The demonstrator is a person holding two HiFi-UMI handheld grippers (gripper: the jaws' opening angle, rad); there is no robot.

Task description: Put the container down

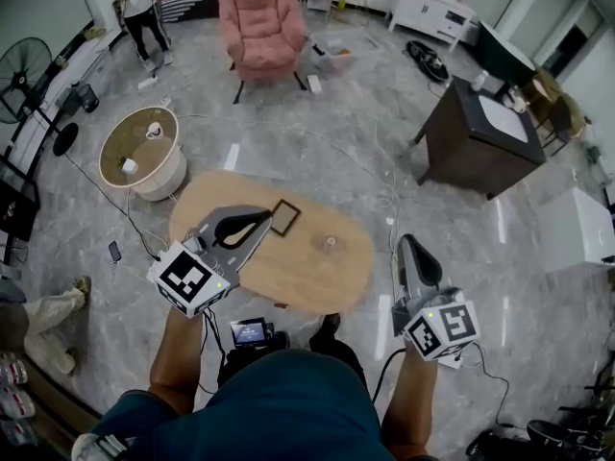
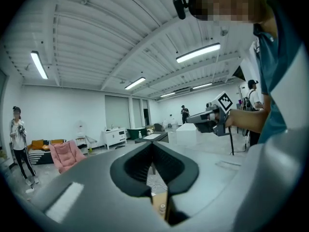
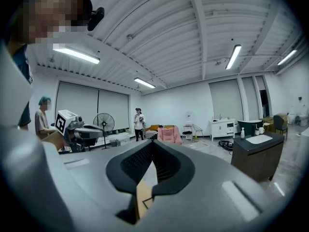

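A small pale container (image 1: 330, 243) stands upright on the oval wooden table (image 1: 307, 281), right of its middle. A black square frame (image 1: 284, 217) lies on the table to its left. My left gripper (image 1: 267, 217) hovers over the table's left part, jaws shut and empty, tips near the frame. Through the gap under its jaws, the left gripper view shows the container (image 2: 161, 208) below the left gripper (image 2: 152, 143). My right gripper (image 1: 405, 241) hangs off the table's right end, above the floor, with its jaws closed on nothing. In its own view the right gripper (image 3: 152, 141) is shut.
A round side table (image 1: 139, 147) with cups stands at the back left, a pink armchair (image 1: 261, 27) further back, a dark cabinet (image 1: 480, 137) at the right. A floor fan (image 1: 24, 65) and cables lie around. A person (image 1: 139, 8) stands far off.
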